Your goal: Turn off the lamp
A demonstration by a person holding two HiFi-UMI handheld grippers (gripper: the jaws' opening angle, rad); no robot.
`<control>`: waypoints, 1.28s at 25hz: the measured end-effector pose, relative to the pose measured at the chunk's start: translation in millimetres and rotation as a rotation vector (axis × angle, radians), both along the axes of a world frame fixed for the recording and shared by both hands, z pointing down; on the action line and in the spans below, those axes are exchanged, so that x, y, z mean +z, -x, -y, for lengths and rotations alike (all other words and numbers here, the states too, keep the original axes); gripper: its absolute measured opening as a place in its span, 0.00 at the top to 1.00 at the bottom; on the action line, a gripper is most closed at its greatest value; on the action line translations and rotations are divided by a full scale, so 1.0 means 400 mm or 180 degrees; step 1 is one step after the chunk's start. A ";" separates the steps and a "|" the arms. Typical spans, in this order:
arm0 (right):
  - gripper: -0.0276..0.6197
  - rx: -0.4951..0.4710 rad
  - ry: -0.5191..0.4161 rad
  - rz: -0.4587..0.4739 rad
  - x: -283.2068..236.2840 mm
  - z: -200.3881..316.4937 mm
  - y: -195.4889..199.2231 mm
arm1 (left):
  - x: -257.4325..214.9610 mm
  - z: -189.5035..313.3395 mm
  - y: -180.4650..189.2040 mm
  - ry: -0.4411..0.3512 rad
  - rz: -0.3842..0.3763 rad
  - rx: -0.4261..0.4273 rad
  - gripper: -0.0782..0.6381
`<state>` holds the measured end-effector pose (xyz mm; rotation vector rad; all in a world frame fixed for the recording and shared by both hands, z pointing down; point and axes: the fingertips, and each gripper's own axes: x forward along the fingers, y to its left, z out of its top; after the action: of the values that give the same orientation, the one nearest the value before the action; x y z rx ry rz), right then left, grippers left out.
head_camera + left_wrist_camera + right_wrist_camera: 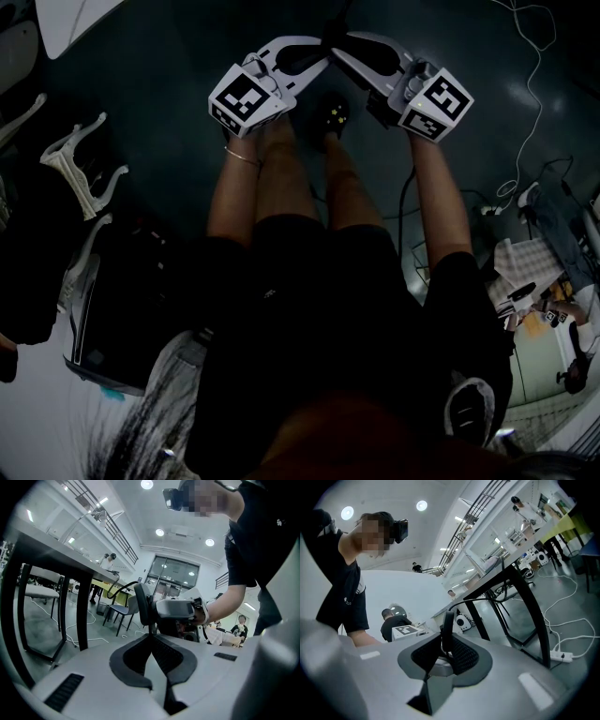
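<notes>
The lamp itself is in no view. Its black cord [487, 601] arcs down from the table edge to a slim black inline switch [447, 630]. That switch stands upright between the pads of my right gripper [446, 644], which is shut on it. My left gripper [151, 635] faces it tip to tip, jaws closed on the thin cord just under the switch [140, 603]. In the dim head view the left gripper [323, 62] and right gripper [337, 49] meet low over the dark floor, in front of the person's knees, with the cord [335, 17] running away above them.
A table on black legs [525, 597] stands beside me. White cables [530, 75] and a power strip [562, 656] lie on the floor. A chair [119, 609] stands behind, and white frames [80, 164] lie at the left. Other people stand or sit in the background.
</notes>
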<state>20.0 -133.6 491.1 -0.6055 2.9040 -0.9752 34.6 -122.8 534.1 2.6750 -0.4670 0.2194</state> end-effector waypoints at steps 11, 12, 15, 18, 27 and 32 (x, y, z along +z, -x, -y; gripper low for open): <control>0.85 -0.0020 -0.0024 -0.0091 0.009 -0.006 -0.002 | 0.007 -0.007 -0.003 0.0010 0.0018 0.0012 0.87; 0.85 -0.0023 -0.0024 -0.0100 0.011 -0.006 -0.002 | 0.009 -0.008 -0.003 0.0007 0.0028 0.0016 0.87; 0.85 -0.0033 -0.0016 -0.0135 0.018 -0.010 0.000 | 0.017 -0.012 -0.003 -0.0001 0.0055 0.0036 0.87; 0.85 -0.0053 -0.0010 -0.0197 0.031 -0.016 0.000 | 0.031 -0.019 -0.003 0.0009 0.0083 0.0064 0.87; 0.85 -0.0122 0.0012 -0.0388 0.069 -0.029 0.009 | 0.070 -0.030 0.006 0.0099 0.0132 0.0001 0.87; 0.85 -0.0140 -0.0001 -0.0453 0.082 -0.032 0.012 | 0.083 -0.031 0.014 0.0100 0.0186 -0.0040 0.87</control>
<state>15.2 -120.9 523.7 -0.6391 3.0536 -0.9748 28.8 -110.2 567.1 2.6401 -0.4942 0.2997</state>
